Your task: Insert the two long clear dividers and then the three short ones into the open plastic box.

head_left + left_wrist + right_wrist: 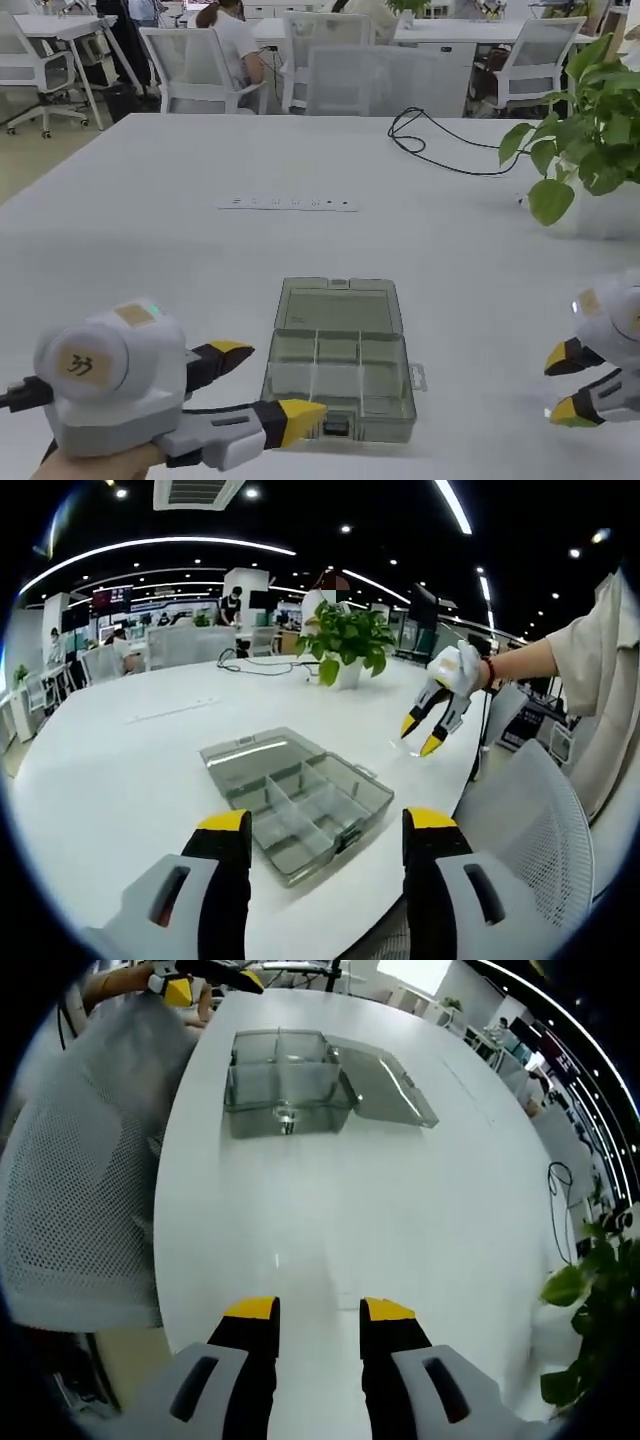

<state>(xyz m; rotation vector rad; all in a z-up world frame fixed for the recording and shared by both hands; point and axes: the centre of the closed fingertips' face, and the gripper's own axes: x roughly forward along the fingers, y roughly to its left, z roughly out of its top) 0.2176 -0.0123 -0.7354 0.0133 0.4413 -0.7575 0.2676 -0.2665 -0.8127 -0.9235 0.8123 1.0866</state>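
A clear grey plastic box lies on the white table near its front edge, with the lid folded flat behind it. Clear dividers stand inside and split it into several compartments. My left gripper hovers open just left of the box with nothing between its yellow fingertips. In the left gripper view the box lies just ahead of the open left gripper. My right gripper is open and empty well to the right of the box. The box sits far ahead of the right gripper.
A potted plant stands at the right rear of the table. A black cable and a flat white strip lie farther back. A white mesh chair stands at the table's front edge. People sit at desks behind.
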